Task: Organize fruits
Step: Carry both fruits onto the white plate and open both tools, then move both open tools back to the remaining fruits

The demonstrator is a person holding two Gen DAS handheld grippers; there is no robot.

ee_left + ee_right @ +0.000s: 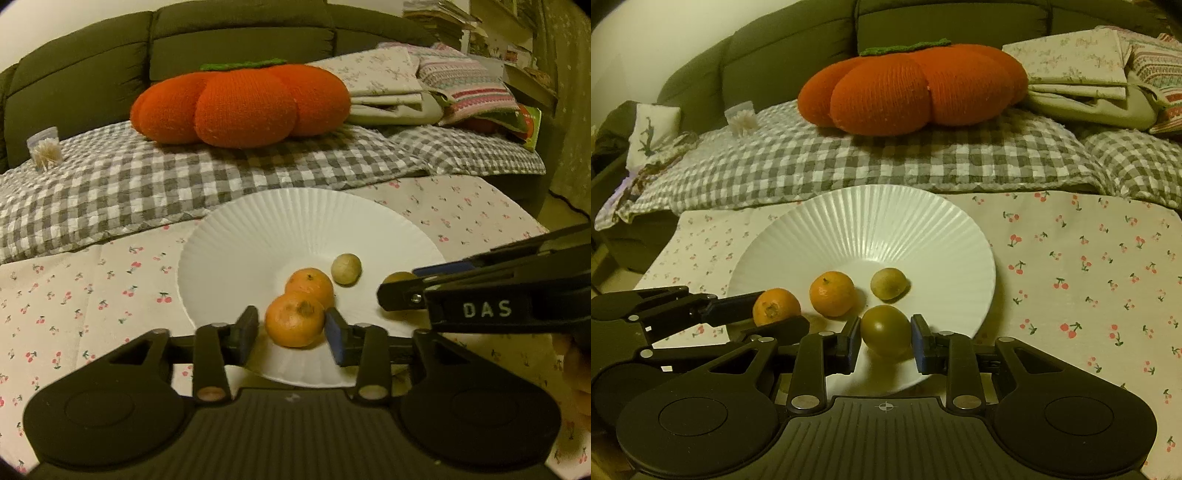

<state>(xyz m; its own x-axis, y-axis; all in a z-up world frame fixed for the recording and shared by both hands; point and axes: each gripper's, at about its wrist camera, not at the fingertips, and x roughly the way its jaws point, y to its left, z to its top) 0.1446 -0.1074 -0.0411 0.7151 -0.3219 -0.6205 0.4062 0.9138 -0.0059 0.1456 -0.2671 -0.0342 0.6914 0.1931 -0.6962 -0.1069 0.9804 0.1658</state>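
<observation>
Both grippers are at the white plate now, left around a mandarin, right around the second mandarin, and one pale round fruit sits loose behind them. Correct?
Not quite. The right gripper brackets a dark green round fruit, not a mandarin; the right wrist view shows it. The second mandarin lies loose on the white plate. The left gripper around a mandarin and the pale round fruit are as stated.
</observation>
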